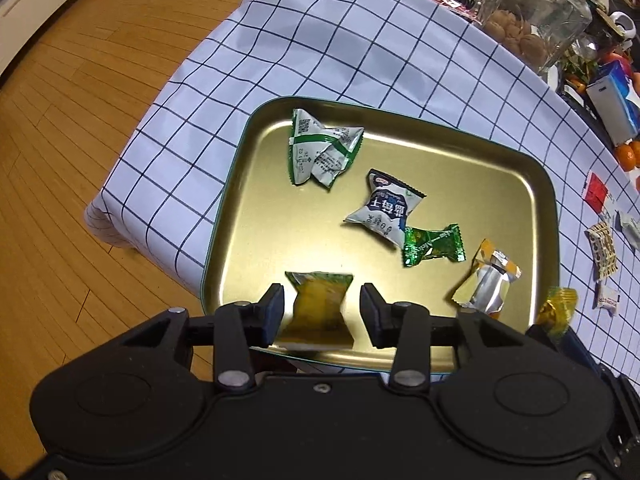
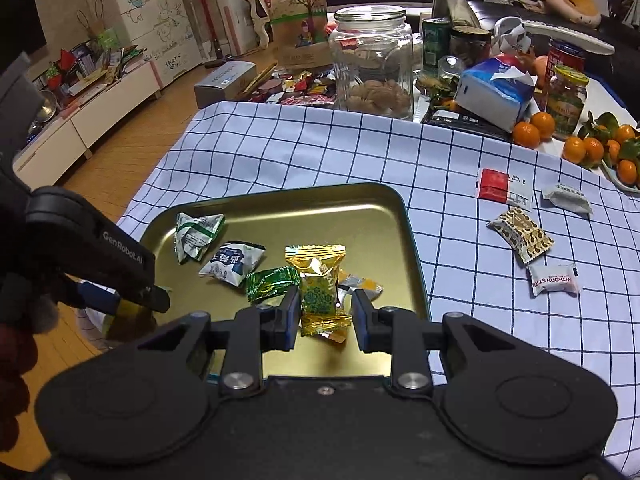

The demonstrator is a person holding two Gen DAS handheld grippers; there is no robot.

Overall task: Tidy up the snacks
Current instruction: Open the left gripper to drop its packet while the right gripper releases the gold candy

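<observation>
So the left hand-held gripper [image 1: 322, 312] is hanging over the near edge of the gold tray [image 1: 532, 200], jaws standing apart with a blurry yellow-green candy [image 1: 318, 308] sitting between them, not pinched by either pad. The right hand-held gripper [image 2: 326, 314] is squeezing a gold candy wrapper [image 2: 320, 292] upright between its pads, right above the tray's near side. Lying in the tray are a crumpled green-and-white packet [image 1: 320, 148], a blue-and-white packet [image 1: 386, 208], a shiny green candy [image 1: 434, 244] touching it, and a yellow-silver wrapper [image 1: 486, 280]. Out on the checked tablecloth [image 2: 320, 148] covering the table, a red-and-white sachet [image 2: 502, 188], a brown patterned packet [image 2: 520, 234] and a white packet [image 2: 554, 278] are waiting to the tray's right. A glass jar [image 2: 374, 64] is standing at the back.
</observation>
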